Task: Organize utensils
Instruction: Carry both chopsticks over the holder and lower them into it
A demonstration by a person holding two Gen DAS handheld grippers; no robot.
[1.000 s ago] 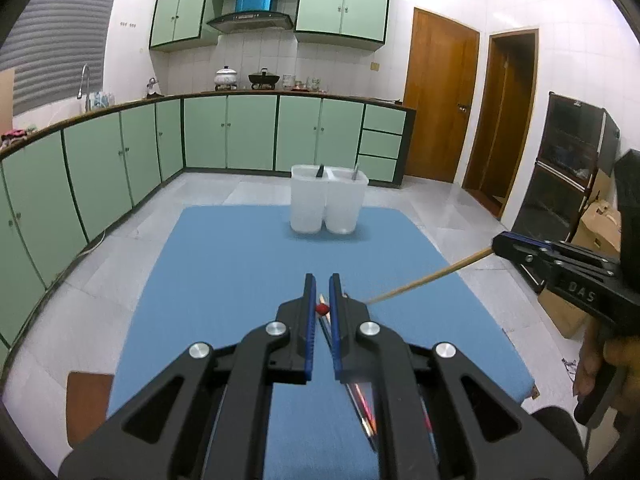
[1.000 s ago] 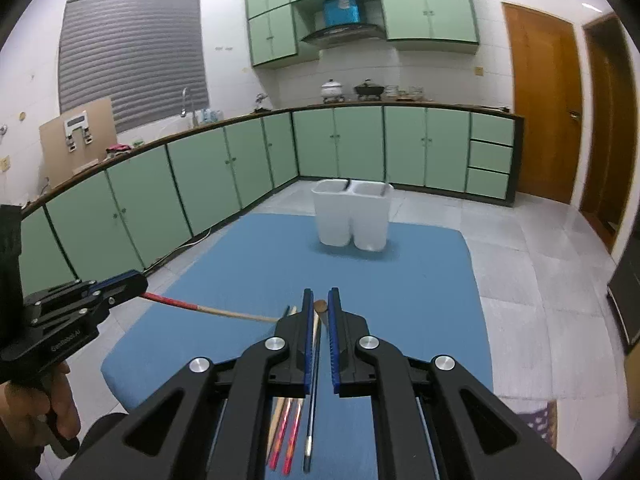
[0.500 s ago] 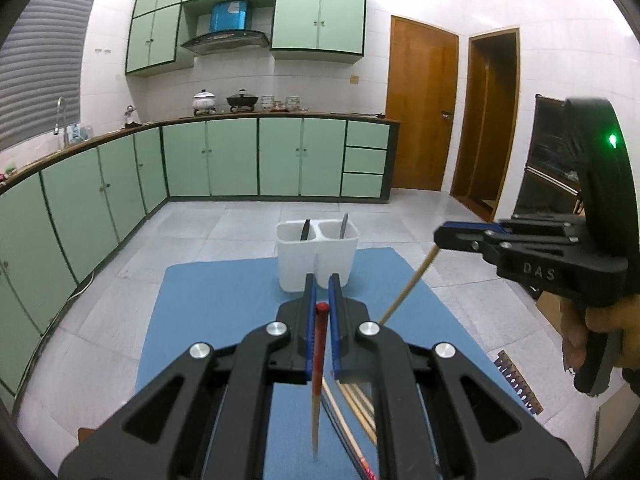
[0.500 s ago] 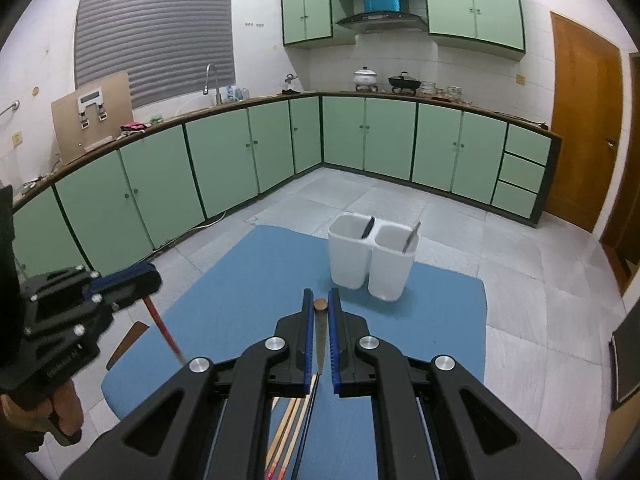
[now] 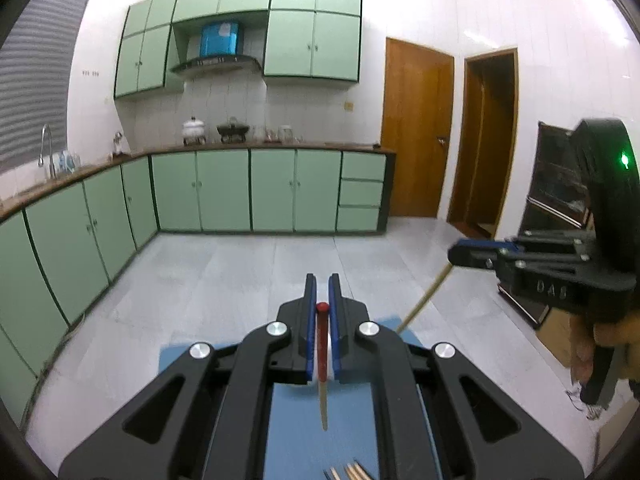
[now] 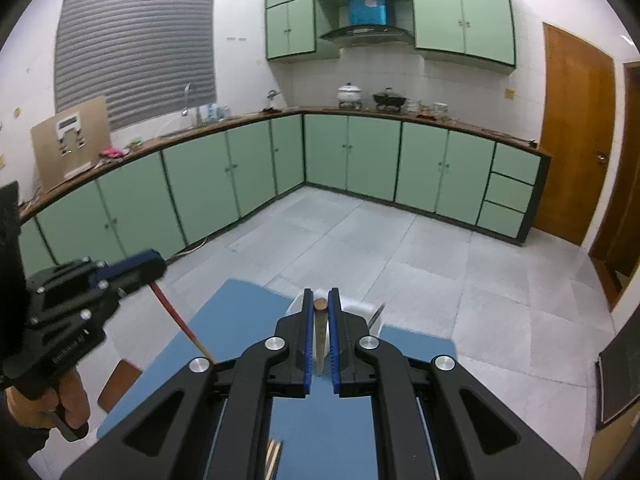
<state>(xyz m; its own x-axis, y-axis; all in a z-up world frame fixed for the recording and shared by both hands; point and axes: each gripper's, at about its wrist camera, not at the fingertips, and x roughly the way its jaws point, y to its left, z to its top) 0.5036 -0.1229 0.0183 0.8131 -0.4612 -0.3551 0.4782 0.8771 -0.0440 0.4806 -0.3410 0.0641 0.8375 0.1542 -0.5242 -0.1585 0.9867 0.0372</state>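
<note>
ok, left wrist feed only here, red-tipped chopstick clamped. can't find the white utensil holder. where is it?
Observer: The right wrist view shows the white holder on the blue mat, just beyond the fingertips of the right gripper.
Operator: anything in it?
Observer: One thin handle sticks out of its right side. The rest of the opening is hidden.
Operator: how's right's grip?
Observer: It is shut on a plain wooden chopstick, with the round brown end up between the pads and the shaft hanging down.
</note>
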